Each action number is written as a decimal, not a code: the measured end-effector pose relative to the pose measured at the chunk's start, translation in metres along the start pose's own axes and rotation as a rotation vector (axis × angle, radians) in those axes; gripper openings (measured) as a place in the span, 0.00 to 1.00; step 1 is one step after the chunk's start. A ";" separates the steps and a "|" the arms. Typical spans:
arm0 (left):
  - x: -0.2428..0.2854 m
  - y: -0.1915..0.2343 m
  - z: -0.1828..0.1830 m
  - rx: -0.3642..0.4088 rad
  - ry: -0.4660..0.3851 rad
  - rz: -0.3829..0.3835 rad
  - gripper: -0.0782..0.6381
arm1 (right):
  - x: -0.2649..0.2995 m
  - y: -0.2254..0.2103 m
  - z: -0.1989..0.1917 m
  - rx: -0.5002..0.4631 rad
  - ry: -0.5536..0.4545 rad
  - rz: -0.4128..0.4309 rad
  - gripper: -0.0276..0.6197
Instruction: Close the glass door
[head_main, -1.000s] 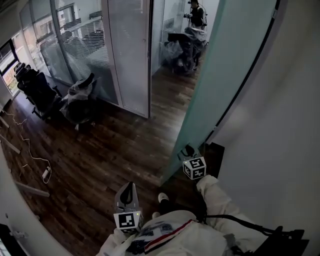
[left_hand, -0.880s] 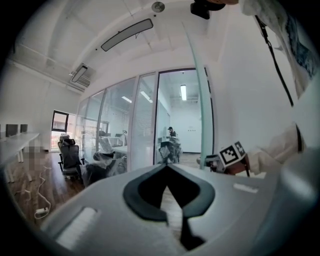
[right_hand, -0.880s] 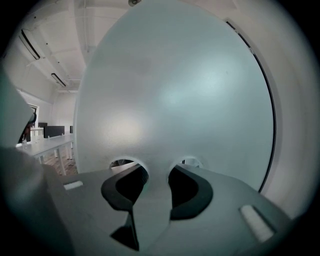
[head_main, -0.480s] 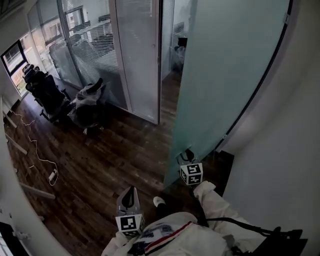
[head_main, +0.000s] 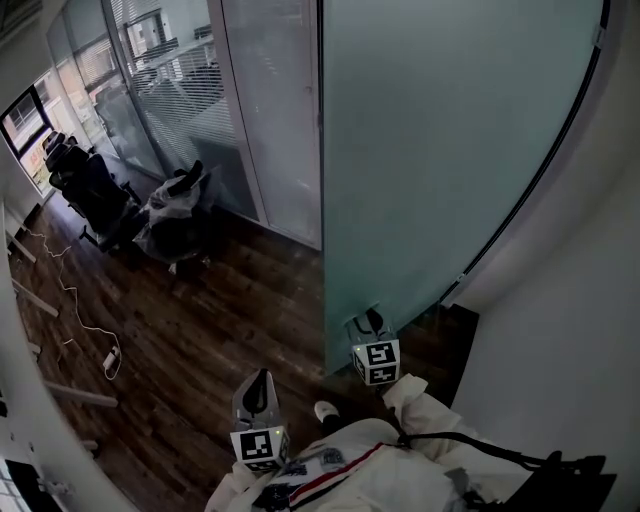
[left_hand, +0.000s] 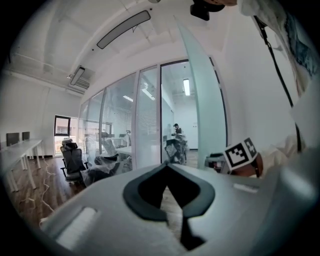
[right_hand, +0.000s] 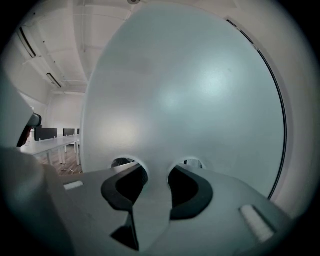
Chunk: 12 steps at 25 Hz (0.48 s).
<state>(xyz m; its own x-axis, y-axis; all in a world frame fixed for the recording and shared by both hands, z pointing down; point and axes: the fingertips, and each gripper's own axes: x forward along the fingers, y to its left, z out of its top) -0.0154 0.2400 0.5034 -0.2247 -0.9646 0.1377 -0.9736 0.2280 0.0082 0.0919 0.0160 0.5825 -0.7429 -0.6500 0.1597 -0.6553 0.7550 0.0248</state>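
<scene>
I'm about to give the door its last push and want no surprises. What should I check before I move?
1. Right tool on the glass door: ok. Its tips are at the frosted pane, with the jaws apart and gripping nothing.
2. Left tool clear of the door: ok. It is held back over the floor with the jaws together and empty.
3. Door shut: not ok. The left gripper view shows an opening beside the door's edge.
4. Swing path: ok. The office chairs stand off to the left.
5. Person beyond the opening: ok, well back.
6. Latch alignment: cannot tell.
</scene>
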 end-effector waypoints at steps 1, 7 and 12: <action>0.010 0.003 -0.001 0.003 0.005 0.002 0.11 | 0.008 -0.001 -0.001 0.000 0.005 0.003 0.25; 0.096 0.002 -0.007 0.012 0.038 0.050 0.11 | 0.074 -0.029 -0.004 0.003 0.017 0.011 0.25; 0.103 0.015 -0.001 0.038 0.069 0.049 0.11 | 0.084 -0.008 0.009 -0.012 0.019 -0.001 0.25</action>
<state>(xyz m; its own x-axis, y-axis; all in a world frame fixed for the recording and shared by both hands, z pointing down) -0.0531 0.1444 0.5187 -0.2702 -0.9407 0.2051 -0.9626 0.2684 -0.0375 0.0332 -0.0456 0.5867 -0.7394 -0.6491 0.1786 -0.6543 0.7553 0.0364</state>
